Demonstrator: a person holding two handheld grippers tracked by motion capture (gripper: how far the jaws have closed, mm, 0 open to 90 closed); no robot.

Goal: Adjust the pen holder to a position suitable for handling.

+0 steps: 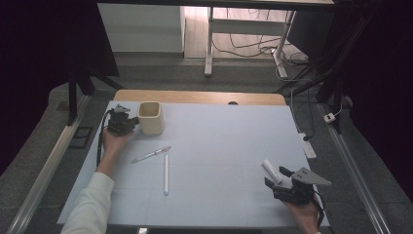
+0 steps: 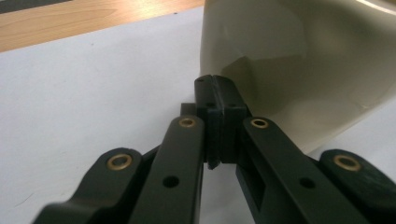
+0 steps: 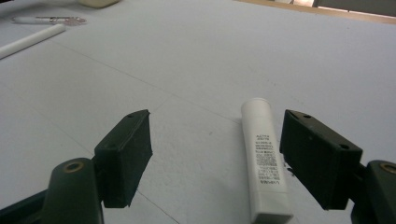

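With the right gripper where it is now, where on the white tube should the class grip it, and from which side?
Grip the white tube across its round middle, coming from above and behind its flat crimped end. It lies flat on the table, lengthwise between the right gripper's open jaws and nearer the right-hand one, so shifting slightly right should centre it.

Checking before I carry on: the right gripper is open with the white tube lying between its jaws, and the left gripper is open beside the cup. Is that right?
Not quite. The left gripper is shut, not open: the left gripper view shows its jaws pressed together with nothing between them, beside the cup. The rest holds: the right gripper is open with the white tube lying between its jaws.
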